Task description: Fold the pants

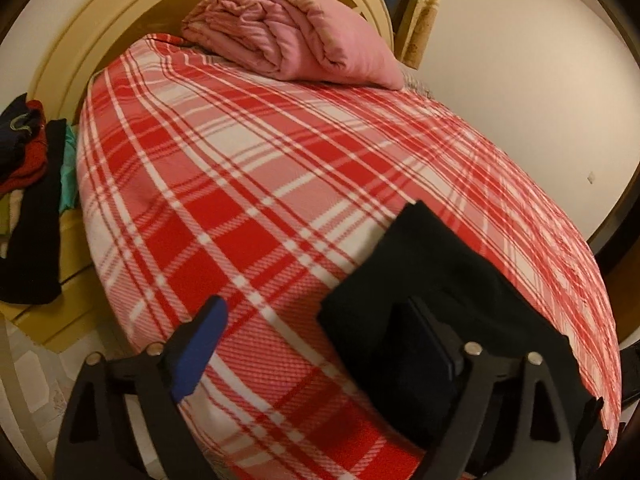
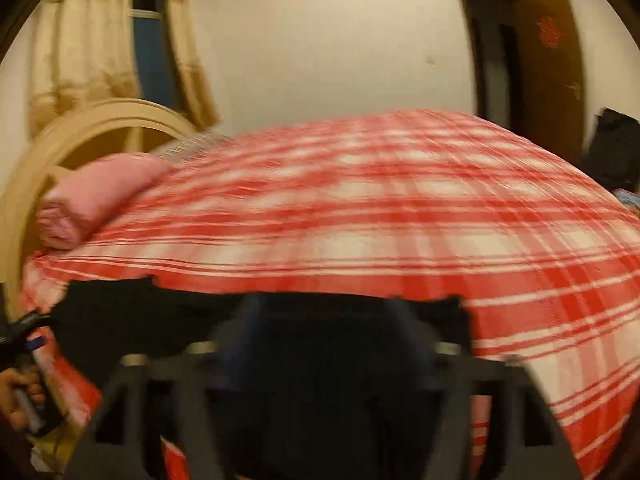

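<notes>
The black pants [image 1: 436, 276] lie folded in a flat stack on the red and white plaid bed cover [image 1: 248, 184], near its front right edge. My left gripper [image 1: 316, 332] is open, its blue-padded left finger [image 1: 200, 352] over bare cover and its right finger over the pants. In the blurred right wrist view the pants [image 2: 132, 312] stretch as a dark band across the near bed edge. My right gripper [image 2: 324, 320] is wide open just above them, fingers apart over the black cloth.
A rolled pink quilt [image 1: 292, 28] lies at the cream headboard [image 1: 100, 52]. A pile of dark and red clothes [image 1: 28, 184] sits on a stand left of the bed. A curtained window [image 2: 152, 40] and a brown door [image 2: 548, 68] are on the far walls.
</notes>
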`<state>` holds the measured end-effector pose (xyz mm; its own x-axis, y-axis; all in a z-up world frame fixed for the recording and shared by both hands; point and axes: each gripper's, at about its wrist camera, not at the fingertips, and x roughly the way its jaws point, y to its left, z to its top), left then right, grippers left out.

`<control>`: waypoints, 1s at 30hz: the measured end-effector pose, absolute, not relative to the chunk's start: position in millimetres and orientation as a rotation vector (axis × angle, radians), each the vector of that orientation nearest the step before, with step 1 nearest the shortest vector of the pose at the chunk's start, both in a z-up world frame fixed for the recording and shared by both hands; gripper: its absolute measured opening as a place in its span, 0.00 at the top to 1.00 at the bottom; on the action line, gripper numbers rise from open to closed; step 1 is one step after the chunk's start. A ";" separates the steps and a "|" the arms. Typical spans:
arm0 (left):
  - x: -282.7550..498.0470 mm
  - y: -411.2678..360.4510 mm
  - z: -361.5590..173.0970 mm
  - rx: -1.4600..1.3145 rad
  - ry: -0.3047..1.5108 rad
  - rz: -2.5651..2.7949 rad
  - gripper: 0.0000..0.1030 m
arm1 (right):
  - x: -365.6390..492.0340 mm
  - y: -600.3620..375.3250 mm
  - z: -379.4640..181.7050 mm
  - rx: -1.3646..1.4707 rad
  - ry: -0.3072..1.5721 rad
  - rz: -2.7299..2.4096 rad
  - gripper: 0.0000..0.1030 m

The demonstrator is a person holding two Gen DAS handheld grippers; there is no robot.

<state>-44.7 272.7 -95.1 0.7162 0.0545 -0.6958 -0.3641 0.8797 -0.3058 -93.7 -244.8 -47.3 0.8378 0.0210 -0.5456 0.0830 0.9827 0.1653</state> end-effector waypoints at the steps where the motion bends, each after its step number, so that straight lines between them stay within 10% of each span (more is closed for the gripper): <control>1: -45.8 273.1 -93.6 -0.446 0.740 0.241 0.12 | -92.0 -232.0 -47.2 0.168 0.583 0.003 0.30; 30: -26.1 207.7 -82.1 -0.232 0.826 0.175 0.06 | -84.0 -203.2 -93.6 0.262 0.765 0.038 0.30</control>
<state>-26.1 207.7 -82.1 0.6657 0.0639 -0.7435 -0.2439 0.9602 -0.1358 -84.0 -203.2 -93.6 0.7224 0.1286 -0.6794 0.0614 0.9668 0.2482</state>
